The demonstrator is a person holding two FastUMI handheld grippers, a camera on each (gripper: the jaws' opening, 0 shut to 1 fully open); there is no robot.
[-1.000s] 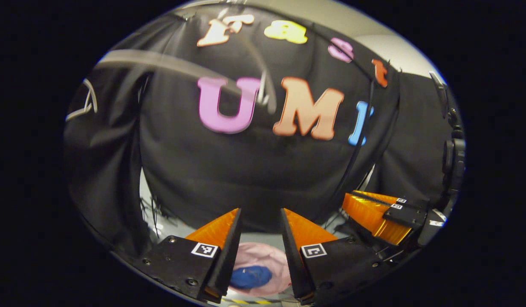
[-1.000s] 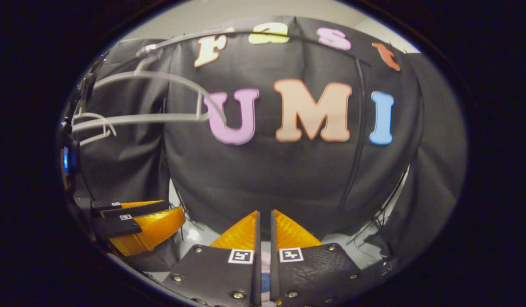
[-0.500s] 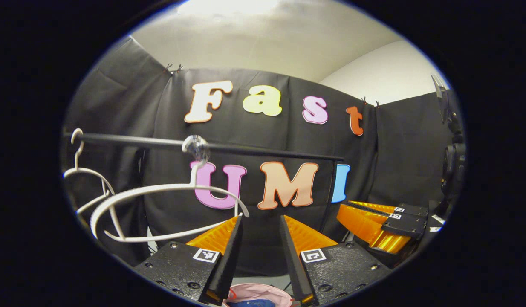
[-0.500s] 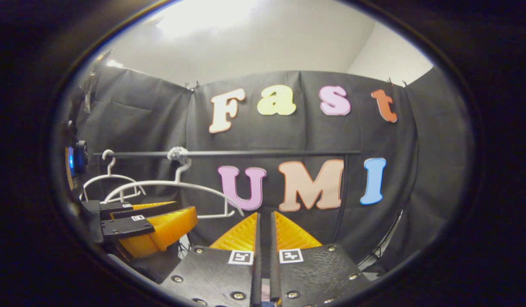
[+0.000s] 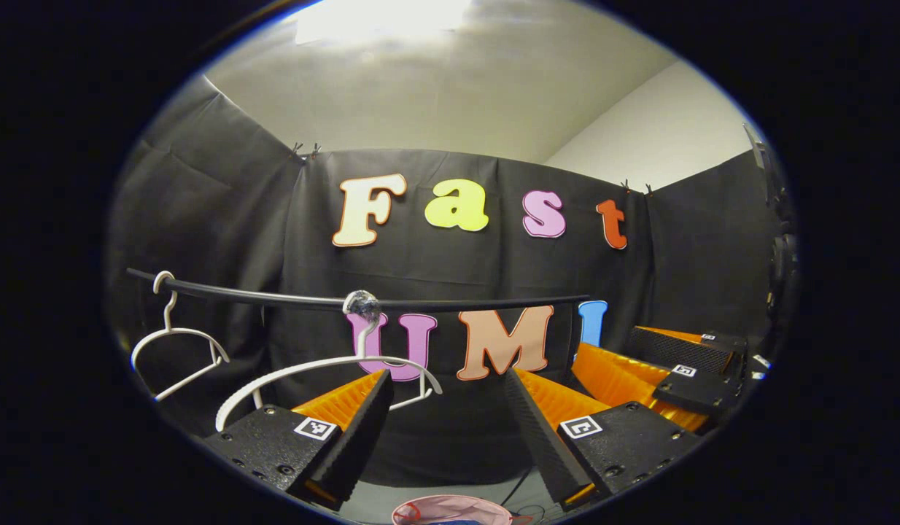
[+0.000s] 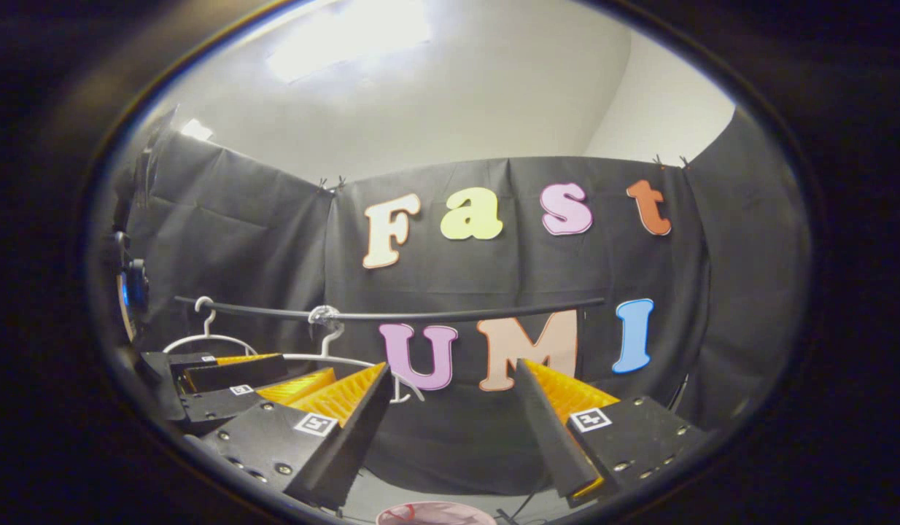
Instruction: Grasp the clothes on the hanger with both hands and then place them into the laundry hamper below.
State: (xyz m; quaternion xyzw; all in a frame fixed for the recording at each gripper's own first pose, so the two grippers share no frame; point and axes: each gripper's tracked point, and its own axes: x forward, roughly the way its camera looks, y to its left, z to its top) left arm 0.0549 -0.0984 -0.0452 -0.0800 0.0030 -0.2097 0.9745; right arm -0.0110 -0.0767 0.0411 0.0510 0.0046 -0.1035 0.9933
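Observation:
Two bare white hangers hang on the black rail [image 5: 450, 302]: one in the middle [image 5: 326, 364], one at the left end [image 5: 174, 343]. No clothes hang on either. My left gripper [image 5: 446, 379] is open wide and holds nothing; it also shows at the left of the right gripper view [image 6: 231, 379]. My right gripper [image 6: 451, 368] is open too, empty, and appears at the right of the left gripper view [image 5: 661, 372]. The pink hamper [image 5: 421, 508] peeks in below the fingers, with a sliver of blue cloth [image 5: 456, 522] inside. Its rim [image 6: 435, 515] also shows in the right gripper view.
The rail [image 6: 421, 316] runs across in front of the black cloth wall. The middle hanger [image 6: 311, 356] and the left one [image 6: 209, 337] hang just beyond the fingers. A camera stand [image 6: 133, 288] is at the far left.
Both grippers have risen and tipped upward, so the hamper has slid to the bottom edge. The right gripper went from shut to open. The left gripper opened wider.

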